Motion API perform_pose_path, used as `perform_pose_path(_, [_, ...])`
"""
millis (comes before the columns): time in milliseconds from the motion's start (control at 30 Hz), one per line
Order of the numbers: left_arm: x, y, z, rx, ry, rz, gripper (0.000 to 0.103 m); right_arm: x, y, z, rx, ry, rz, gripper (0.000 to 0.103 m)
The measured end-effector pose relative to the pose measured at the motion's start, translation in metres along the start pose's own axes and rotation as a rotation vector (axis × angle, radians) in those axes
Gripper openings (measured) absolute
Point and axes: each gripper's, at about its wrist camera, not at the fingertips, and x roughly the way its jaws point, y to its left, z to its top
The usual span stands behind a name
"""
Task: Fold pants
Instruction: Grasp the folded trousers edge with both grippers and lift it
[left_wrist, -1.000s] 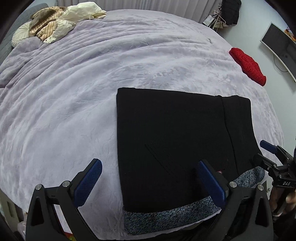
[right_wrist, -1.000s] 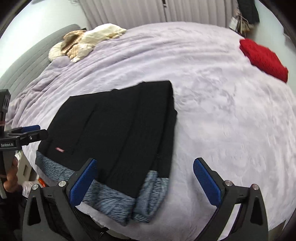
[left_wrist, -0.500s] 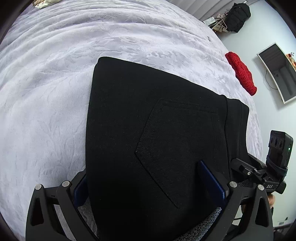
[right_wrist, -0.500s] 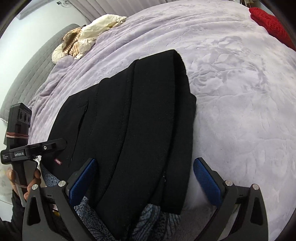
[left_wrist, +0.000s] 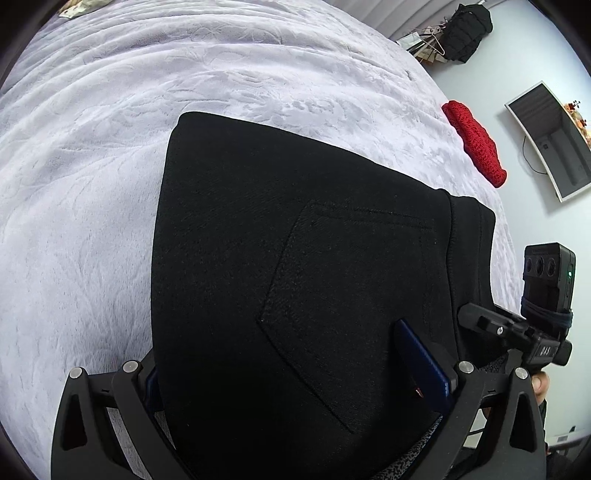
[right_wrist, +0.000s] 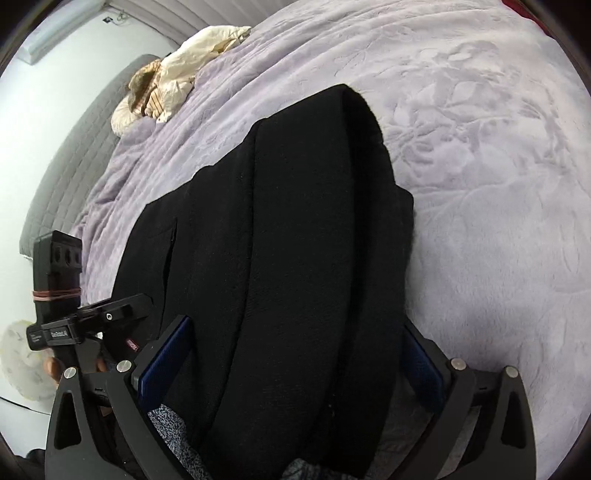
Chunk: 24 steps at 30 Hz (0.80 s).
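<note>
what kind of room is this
Most likely a bedroom: a bed with a lilac quilted blanket, a grey padded headboard, and a wall-mounted screen facing it.

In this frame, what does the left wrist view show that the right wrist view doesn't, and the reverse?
Only the left wrist view shows the red knit item at the bed's far edge, the wall screen, dark clothes hanging by the wall, and the back pocket.

Only the right wrist view shows the cream and tan clothing pile and the grey headboard.

Both show the folded black pants on the lilac blanket, their speckled grey lining, and each gripper, left gripper and right gripper, open and straddling the near edge.
</note>
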Motion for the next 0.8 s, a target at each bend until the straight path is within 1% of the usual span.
perform_pose_path(100, [-0.002,-0.003,-0.002,0.001,-0.014,0.016,0.103,0.001,0.016,-0.008,-0.056,-0.009,-0.041,0.103])
perform_pose_path(167, [-0.003,-0.005,-0.004,0.012,-0.024,0.025,0.103,-0.001,0.019,-0.012,-0.071,-0.033,-0.070,0.103])
perform_pose_path(267, [-0.005,0.001,-0.010,0.004,-0.078,0.006,0.103,-0.002,0.008,-0.017,-0.022,-0.047,-0.048,0.103])
perform_pose_path(333, [-0.007,0.002,-0.013,0.009,-0.100,0.004,0.103,-0.003,0.007,-0.017,-0.028,-0.044,-0.059,0.103])
perform_pose_path(467, [-0.008,0.007,-0.011,-0.024,-0.079,-0.008,0.103,-0.005,0.011,-0.016,-0.027,-0.042,-0.082,0.103])
perform_pose_path(567, [-0.006,0.007,-0.009,-0.015,-0.064,-0.006,0.103,-0.004,0.007,-0.018,-0.018,-0.058,-0.060,0.103])
perform_pose_path(667, [-0.005,0.007,-0.002,-0.022,-0.027,-0.011,0.103,-0.002,0.009,-0.019,-0.021,-0.079,-0.067,0.103])
perform_pose_path(700, [-0.007,0.004,-0.002,-0.017,-0.025,-0.007,0.099,-0.004,0.010,-0.020,-0.015,-0.077,-0.061,0.102])
perform_pose_path(733, [-0.010,0.000,-0.001,-0.002,-0.026,-0.002,0.091,-0.005,0.013,-0.020,-0.030,-0.075,-0.058,0.099])
perform_pose_path(767, [-0.013,-0.004,-0.002,0.013,-0.029,0.005,0.088,-0.008,0.017,-0.020,-0.057,-0.084,-0.056,0.086])
perform_pose_path(800, [-0.017,-0.008,-0.002,0.026,-0.032,0.012,0.080,-0.013,0.022,-0.020,-0.085,-0.089,-0.057,0.075])
